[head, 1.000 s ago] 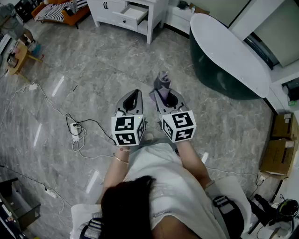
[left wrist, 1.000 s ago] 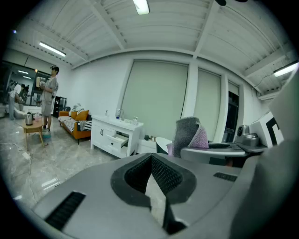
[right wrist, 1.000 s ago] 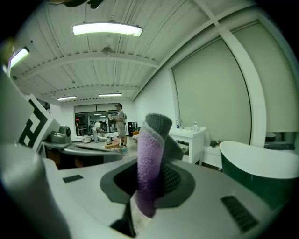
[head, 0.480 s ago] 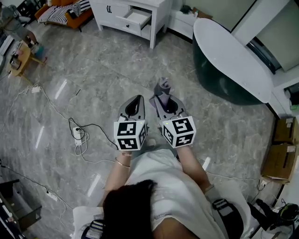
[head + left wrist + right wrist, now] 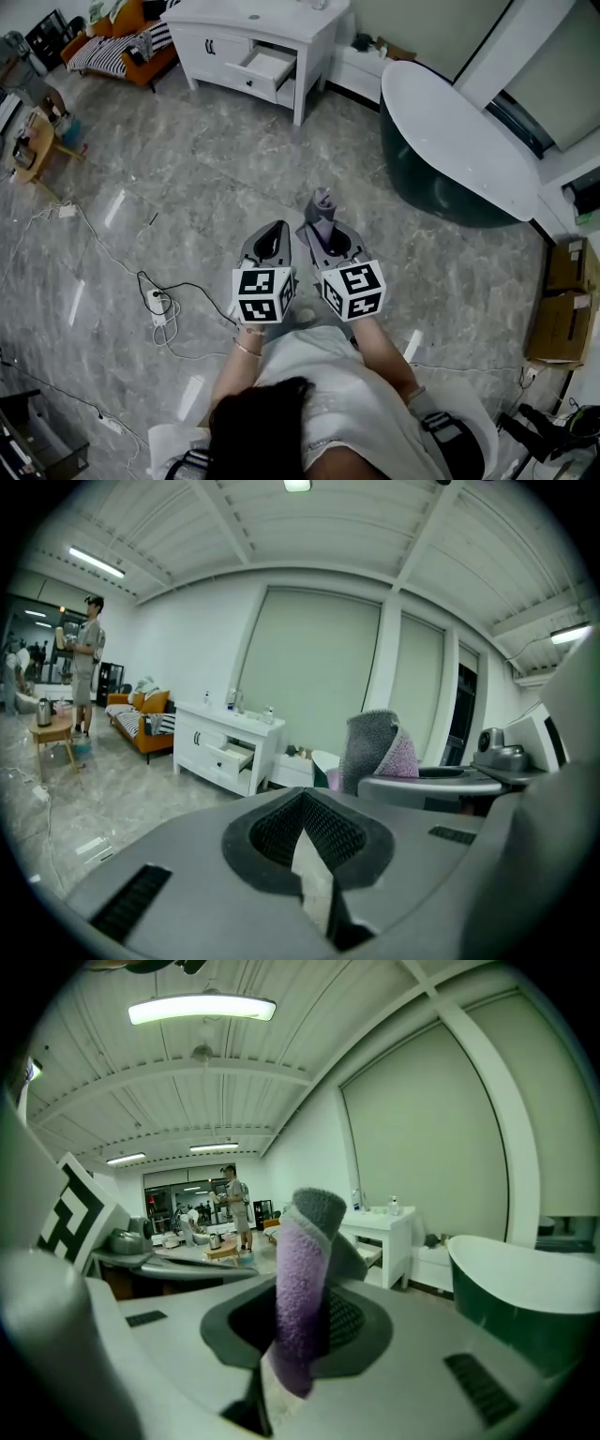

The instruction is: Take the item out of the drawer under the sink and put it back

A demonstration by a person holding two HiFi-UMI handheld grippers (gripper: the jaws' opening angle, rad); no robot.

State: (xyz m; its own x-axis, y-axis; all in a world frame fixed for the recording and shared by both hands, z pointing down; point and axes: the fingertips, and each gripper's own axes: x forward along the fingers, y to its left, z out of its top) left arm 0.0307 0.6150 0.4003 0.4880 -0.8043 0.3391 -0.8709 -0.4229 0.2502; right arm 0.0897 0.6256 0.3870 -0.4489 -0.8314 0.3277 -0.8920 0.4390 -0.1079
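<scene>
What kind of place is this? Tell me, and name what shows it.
Probably a bathroom mock-up inside a larger open room: a freestanding bathtub and a white vanity cabinet with an open drawer, but an orange sofa and loose floor cables.

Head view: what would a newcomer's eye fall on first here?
The right gripper, centre frame, clamps a rolled purple-and-grey cloth that sticks up. Ahead, the drawer of the white vanity stands open, with a dark green bathtub at right.
</scene>
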